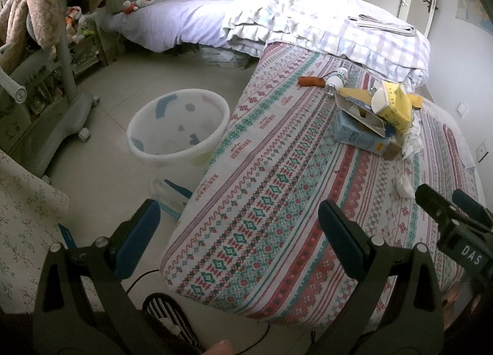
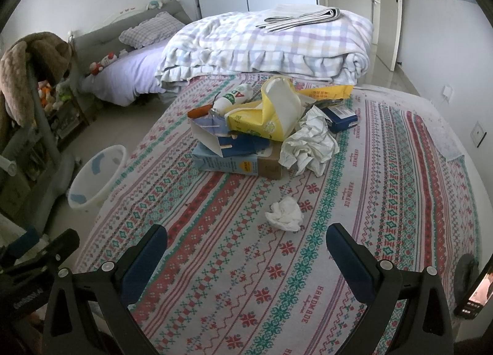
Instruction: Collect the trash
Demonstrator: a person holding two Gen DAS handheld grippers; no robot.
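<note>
pale tiled floor (image 1: pixel 101 176), white walls (image 2: pixel 437 46)

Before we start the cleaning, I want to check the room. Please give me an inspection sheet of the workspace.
Surface: patterned bedspread, flat.
Job's things: trash pile of cartons, bottle and crumpled paper; one tissue ball apart, nearer; white bin on the floor beside the bed.
Clutter: folded quilt with newspapers on top.
Grippers: left gripper and right gripper open, holding nothing.
Cables: thin black cable on the floor.
Surroundings: second bed, grey chair.
</note>
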